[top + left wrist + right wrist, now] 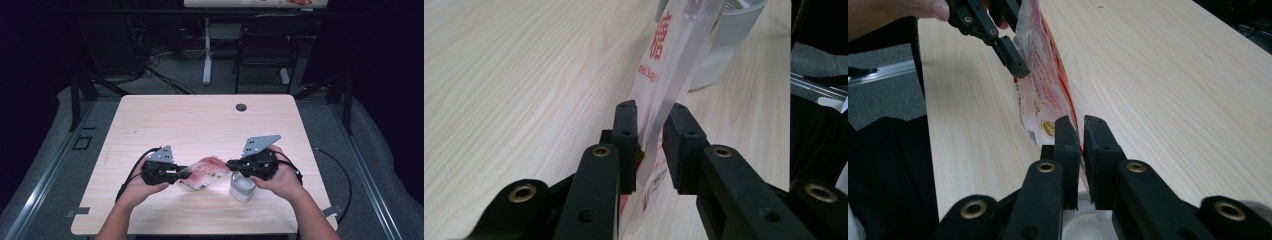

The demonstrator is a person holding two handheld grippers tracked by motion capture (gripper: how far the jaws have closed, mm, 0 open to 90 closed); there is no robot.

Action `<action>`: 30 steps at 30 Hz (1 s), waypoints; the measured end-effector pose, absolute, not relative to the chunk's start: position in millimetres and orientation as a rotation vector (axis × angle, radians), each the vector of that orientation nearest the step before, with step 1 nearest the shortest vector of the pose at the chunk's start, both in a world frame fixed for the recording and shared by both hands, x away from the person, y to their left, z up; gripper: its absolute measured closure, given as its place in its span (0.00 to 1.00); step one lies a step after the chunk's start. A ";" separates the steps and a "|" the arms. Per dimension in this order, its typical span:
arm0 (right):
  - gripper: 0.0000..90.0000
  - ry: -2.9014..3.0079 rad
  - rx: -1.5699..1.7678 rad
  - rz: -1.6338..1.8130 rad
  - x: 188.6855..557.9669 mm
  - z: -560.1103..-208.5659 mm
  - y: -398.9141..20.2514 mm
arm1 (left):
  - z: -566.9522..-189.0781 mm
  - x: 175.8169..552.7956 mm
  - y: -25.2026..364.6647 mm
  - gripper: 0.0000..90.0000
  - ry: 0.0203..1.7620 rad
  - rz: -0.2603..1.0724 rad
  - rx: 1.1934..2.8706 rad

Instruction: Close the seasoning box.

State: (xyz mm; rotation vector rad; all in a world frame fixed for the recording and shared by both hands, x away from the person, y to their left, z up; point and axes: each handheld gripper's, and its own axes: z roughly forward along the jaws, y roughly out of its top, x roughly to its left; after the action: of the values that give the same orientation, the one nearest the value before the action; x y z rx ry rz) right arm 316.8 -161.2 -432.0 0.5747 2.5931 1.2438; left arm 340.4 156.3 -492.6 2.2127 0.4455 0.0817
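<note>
A clear plastic bag [205, 172] with red print hangs on edge between my two grippers, just above the light wooden table [200, 120]. My left gripper [186, 172] has its pads on the bag's left end; in the left gripper view the bag [659, 65] fills the gap between the jaws [650, 115]. My right gripper [229, 164] pinches the bag's other edge [1043, 75] in a narrow gap [1082, 125]. The left gripper [1013, 57] also appears at the far end of the bag. A white round container [242, 187] stands under the right gripper.
The container [729, 45] sits close behind the bag, near the table's front right. A cable hole [241, 107] lies at the table's far edge. Beyond the table stand a black chair [265, 45] and a desk leg [207, 55].
</note>
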 end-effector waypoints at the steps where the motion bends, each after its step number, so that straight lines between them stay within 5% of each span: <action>1: 0.94 2.597 0.572 1.248 317.4 -431.9 -162.3 | -492.7 340.6 156.7 0.86 0.443 0.075 2.209; 7: 0.81 2.607 0.597 1.274 319.2 -440.9 -167.1 | -493.6 340.0 157.3 0.88 0.442 0.074 2.206; 14: 0.80 2.598 0.650 1.264 323.5 -450.4 -175.1 | -493.8 339.1 158.1 0.90 0.439 0.085 2.200; 23: 0.99 2.586 0.643 1.256 324.7 -451.4 -175.7 | -494.3 338.2 159.9 0.92 0.444 0.094 2.195; 30: 1.00 2.578 0.573 1.235 320.9 -435.7 -165.4 | -493.3 337.7 163.8 0.89 0.459 0.095 2.193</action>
State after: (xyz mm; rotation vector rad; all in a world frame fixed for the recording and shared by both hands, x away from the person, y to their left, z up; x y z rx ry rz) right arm 320.9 -165.4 -435.7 0.5735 2.5780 1.2354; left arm 337.7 163.8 -493.3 2.1929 0.4589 0.0951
